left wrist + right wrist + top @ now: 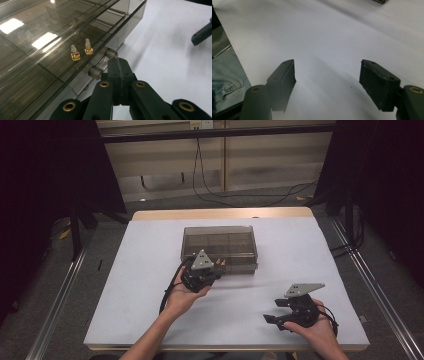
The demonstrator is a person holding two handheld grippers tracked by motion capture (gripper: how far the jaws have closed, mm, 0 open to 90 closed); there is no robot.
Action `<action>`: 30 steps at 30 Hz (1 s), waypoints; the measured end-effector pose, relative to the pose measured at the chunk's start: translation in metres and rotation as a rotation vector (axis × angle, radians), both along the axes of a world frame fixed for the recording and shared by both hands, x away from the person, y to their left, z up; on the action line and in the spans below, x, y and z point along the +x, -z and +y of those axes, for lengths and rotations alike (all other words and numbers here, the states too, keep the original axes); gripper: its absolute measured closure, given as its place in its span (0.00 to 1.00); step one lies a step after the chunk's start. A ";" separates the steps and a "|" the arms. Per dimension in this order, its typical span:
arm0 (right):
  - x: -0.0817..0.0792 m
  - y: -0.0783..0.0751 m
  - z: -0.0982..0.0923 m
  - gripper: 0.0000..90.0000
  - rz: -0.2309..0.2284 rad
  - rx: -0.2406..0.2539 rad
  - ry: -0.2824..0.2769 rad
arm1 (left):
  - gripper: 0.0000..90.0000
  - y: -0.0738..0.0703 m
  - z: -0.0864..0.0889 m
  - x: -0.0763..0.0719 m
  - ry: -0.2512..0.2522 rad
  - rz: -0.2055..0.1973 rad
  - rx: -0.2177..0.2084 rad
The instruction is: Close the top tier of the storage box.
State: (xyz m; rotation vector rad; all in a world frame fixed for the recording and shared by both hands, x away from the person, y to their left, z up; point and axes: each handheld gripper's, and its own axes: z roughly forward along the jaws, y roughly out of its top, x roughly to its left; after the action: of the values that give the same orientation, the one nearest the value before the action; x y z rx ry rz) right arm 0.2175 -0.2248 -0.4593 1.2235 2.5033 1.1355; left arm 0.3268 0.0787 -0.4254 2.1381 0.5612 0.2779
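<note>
Grey floor (60, 285), perhaps carpet; dark curtains (45, 165) flanking.

A white table (150, 285) with a wooden far edge stands on grey floor (55, 285). Black cables (235, 195) trail over the floor beyond the far edge, under a pale wall (265, 150). Dark curtains (45, 175) hang at left and right, and metal rails (60, 295) flank the table

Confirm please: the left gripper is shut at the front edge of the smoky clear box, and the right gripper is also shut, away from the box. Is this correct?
Not quite. The right gripper is open: the right gripper view shows its jaws standing wide apart over the white table cover, nothing between them. The left gripper is indeed shut at the front edge of the box.
</note>
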 end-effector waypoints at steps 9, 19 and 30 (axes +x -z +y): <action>-0.003 -0.003 0.006 0.32 -0.007 -0.005 0.001 | 1.00 0.002 -0.001 0.002 -0.013 -0.006 0.002; -0.001 -0.003 0.003 0.32 -0.008 -0.006 0.005 | 1.00 0.005 -0.002 0.009 -0.031 0.008 -0.015; 0.000 -0.004 -0.001 0.31 -0.011 -0.002 0.018 | 0.98 0.009 -0.004 0.015 -0.052 0.006 -0.002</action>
State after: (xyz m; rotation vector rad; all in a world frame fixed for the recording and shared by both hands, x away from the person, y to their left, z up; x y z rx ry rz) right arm 0.2179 -0.2254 -0.4558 1.2335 2.4796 1.1321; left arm 0.3422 0.0744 -0.4341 2.1254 0.6205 0.3001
